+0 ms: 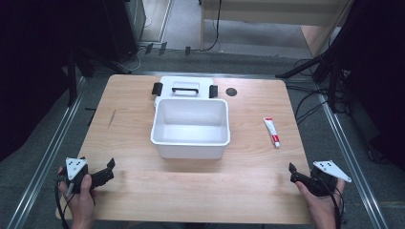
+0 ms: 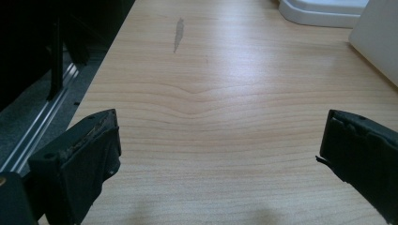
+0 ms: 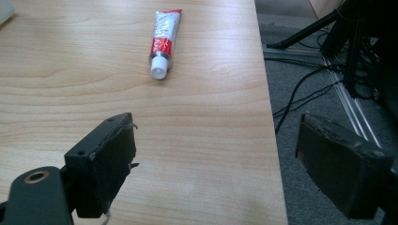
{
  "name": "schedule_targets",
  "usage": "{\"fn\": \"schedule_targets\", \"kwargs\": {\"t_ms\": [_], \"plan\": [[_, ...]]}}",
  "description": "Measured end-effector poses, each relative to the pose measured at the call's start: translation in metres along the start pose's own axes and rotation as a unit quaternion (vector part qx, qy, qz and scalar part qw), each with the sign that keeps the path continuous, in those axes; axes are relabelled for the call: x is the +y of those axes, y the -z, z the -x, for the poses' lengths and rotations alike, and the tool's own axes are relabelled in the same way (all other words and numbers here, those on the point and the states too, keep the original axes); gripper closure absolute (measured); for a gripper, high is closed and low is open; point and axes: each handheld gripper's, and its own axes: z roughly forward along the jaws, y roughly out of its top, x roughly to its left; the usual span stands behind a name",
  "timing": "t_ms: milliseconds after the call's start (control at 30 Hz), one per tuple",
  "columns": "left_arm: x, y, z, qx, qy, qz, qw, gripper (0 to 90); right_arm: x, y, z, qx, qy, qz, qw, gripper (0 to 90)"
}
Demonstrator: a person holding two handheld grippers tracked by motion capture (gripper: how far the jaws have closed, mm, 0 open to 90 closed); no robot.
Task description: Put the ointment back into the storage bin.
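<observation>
Tube [image 1: 271, 131] of paste, white and red, lay flat on the worktop [image 1: 133, 133] right of centre in the high view, well apart from both tools and just right of the white bin [image 1: 190, 128]. In the right gripper view the tube [image 3: 163, 43] sat near the top centre, its white cap turned toward the lower edge of the frame. The right tool [image 1: 295, 174] rested at the lower right corner of the worktop in a hand [image 1: 321, 202], released, nothing between its jaws; one jaw hung past the worktop's edge. The left tool [image 1: 106, 170] sat at the lower left in the other hand [image 1: 81, 198], also released and empty, over bare wood. Behind the bin, toward the top of the frame, lay its lid [image 1: 184, 88] with black clips.
</observation>
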Motion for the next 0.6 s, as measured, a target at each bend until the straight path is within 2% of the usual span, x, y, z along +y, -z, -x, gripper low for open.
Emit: {"fn": "schedule_targets", "kwargs": {"t_ms": [67, 133, 233, 300, 333, 367, 433, 500, 533, 600], "plan": [[0.000, 0.000, 0.000, 0.001, -0.001, -0.002, 1.0000, 0.0, 0.006, 0.001, -0.001, 0.004, 0.006, -0.017, 0.9998, 13.7], [0.000, 0.000, 0.000, 0.002, -0.001, -0.002, 1.0000, 0.0, 0.012, 0.000, 0.000, 0.014, 0.000, -0.037, 0.9992, 13.8], [0.000, 0.000, 0.000, 0.003, -0.001, -0.003, 1.0000, 0.0, 0.019, -0.005, 0.000, 0.028, 0.000, -0.074, 0.9968, 14.0], [0.000, 0.000, 0.000, 0.003, -0.003, -0.003, 1.0000, 0.0, 0.024, -0.011, -0.001, 0.028, 0.011, -0.107, 0.9938, 14.2], [0.000, 0.000, 0.000, 0.003, -0.003, -0.003, 1.0000, 0.0, 0.028, -0.016, -0.002, 0.025, 0.016, -0.132, 0.9908, 14.4], [0.000, 0.000, 0.000, 0.003, -0.003, -0.004, 1.0000, 0.0, 0.031, -0.018, -0.002, 0.025, 0.022, -0.144, 0.9891, 14.9], [0.000, 0.000, 0.000, 0.003, -0.003, -0.003, 1.0000, 0.0, 0.033, -0.020, -0.003, 0.024, 0.025, -0.152, 0.9878, 15.2], [0.000, 0.000, 0.000, 0.003, -0.002, -0.003, 1.0000, 0.0, 0.040, -0.025, -0.006, 0.022, 0.042, -0.173, 0.9837, 17.1], [0.000, 0.000, 0.000, 0.003, -0.002, -0.003, 1.0000, 0.0, 0.047, -0.028, -0.009, 0.016, 0.050, -0.191, 0.9802, 17.3], [0.000, 0.000, 0.000, 0.003, -0.001, -0.003, 1.0000, 0.0, 0.050, -0.029, -0.009, 0.015, 0.054, -0.194, 0.9793, 17.4]]}}
